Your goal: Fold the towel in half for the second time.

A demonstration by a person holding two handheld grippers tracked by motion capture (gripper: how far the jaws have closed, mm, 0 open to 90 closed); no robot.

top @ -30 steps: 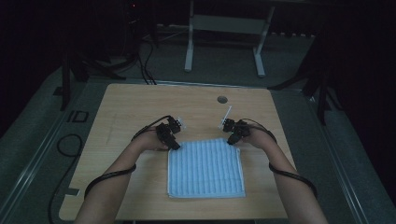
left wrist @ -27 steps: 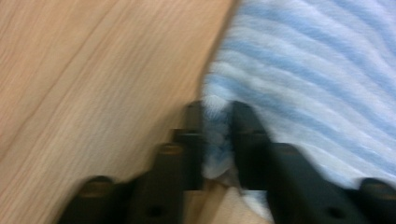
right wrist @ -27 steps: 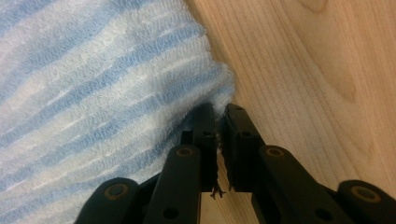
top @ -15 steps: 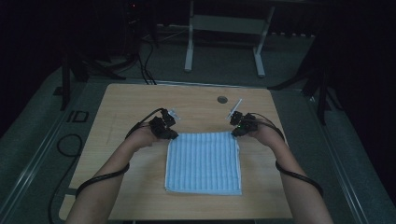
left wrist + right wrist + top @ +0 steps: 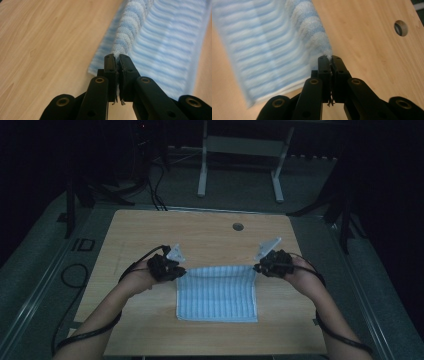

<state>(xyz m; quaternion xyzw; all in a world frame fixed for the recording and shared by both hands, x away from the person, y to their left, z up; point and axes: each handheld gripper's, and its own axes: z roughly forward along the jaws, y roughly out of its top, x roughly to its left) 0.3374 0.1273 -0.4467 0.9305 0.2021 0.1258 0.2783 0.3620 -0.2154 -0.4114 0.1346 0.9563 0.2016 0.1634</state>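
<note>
- Striped blue-and-white towel point(image 5: 217, 293): lies on the wooden tabletop point(image 5: 150, 230), near its front middle, between the two hands. Its near edge rests flat on the wood; its far edge is raised off the surface and sags slightly between the two held corners.
- Long axis of the raised edge: it runs across the tabletop from left to right, from one gripper to the other. A fold toward the person would carry this edge over the flat part of the towel to the near edge — judged from the layout, this is the relation on which the coming move turns.
- Left gripper point(image 5: 176, 270): closed on the far left corner of the towel. In the left gripper view the jaws are pressed together on a bunched ridge of terry cloth point(image 5: 126, 37), and the rest of the towel extends away to the right of the jaws.
- Right gripper point(image 5: 258, 267): closed on the far right corner. In the right gripper view the cloth ridge point(image 5: 312, 27) rises straight from the jaws, with the towel body on the left and bare wood on the right.
- Both hands stand equally close to their corners, level with each other — neither leads.
- Cable hole point(image 5: 238, 226): set in the tabletop well beyond the towel, clear of the fold path.
</note>
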